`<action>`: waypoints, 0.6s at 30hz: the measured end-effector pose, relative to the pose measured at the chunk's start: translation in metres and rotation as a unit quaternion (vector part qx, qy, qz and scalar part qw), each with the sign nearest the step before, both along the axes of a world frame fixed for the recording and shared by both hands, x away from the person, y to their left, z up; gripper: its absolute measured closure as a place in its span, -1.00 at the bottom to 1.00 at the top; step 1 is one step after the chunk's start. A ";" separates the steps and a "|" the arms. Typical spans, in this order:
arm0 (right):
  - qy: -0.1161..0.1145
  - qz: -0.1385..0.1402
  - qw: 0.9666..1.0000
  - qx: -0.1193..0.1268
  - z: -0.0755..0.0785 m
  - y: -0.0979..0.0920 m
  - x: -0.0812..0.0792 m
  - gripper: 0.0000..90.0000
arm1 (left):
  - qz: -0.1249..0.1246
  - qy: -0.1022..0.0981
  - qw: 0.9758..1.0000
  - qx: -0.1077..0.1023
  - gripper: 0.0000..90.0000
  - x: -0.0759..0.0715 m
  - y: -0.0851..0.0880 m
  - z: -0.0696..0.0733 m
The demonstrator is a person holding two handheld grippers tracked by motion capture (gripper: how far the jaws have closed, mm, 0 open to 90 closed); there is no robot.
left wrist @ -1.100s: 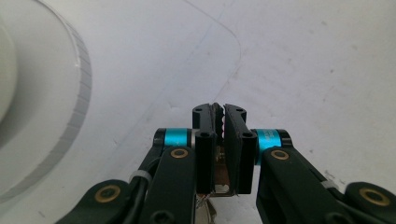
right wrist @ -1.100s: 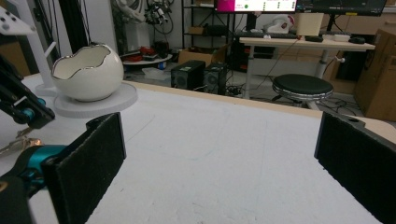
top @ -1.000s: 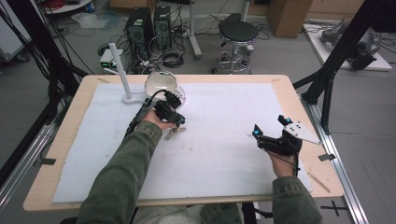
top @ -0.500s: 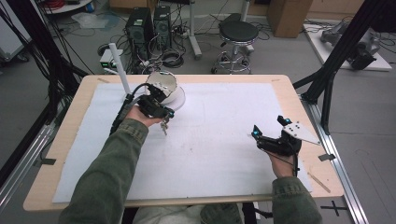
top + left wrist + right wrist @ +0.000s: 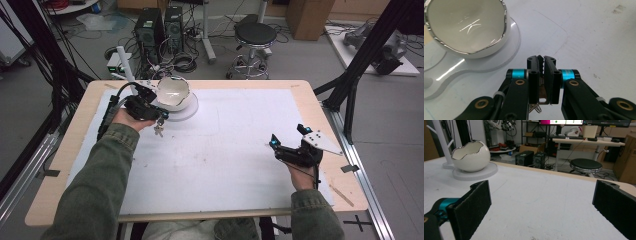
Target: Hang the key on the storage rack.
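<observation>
The left gripper (image 5: 541, 58) has two black jaws with zigzag teeth. They are squeezed tight on a small silver key (image 5: 543, 98). The flat metal top of the key, with a little hole in it, pokes out below the jaws, and a thin wire ring (image 5: 535, 108) hangs from it. From the high view, the keys (image 5: 159, 129) dangle under the left gripper (image 5: 161, 116), up off the table (image 5: 225, 145).

Just beside it sits a white bowl (image 5: 466, 25) shaped like a cracked eggshell. It is smooth and shiny, with a wavy silver rim. The bowl stands on a round, flat white base (image 5: 506, 47). A white post with pegs (image 5: 125, 62) rises from the same base, behind the bowl.

The table has a pale wooden edge and a white mat on top, with small dirty marks.

The right gripper (image 5: 287, 145) rests near the right side of the table, well apart from the bowl. Its jaws are spread wide, with nothing between them. Their pads (image 5: 471, 212) look black and rough, like sandpaper.
</observation>
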State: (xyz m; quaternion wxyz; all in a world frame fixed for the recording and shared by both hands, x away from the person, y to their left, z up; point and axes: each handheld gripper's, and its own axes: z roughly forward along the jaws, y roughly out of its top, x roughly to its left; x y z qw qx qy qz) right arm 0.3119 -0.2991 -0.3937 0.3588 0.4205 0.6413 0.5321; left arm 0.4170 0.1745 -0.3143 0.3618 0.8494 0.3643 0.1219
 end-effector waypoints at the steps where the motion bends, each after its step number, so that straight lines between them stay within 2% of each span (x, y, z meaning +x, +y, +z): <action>1: 0.000 0.000 1.000 -0.001 0.000 0.000 0.000 -0.98 | 0.004 0.000 1.000 -0.005 0.84 0.000 0.003 0.002; 6: 0.000 0.000 1.000 -0.001 0.000 0.000 -0.001 -0.98 | 0.016 -0.007 1.000 -0.007 0.84 -0.001 0.015 0.010; 18: -0.002 -0.003 1.000 -0.007 0.000 0.000 0.000 -0.98 | 0.044 -0.025 0.999 -0.012 0.84 0.001 0.051 0.040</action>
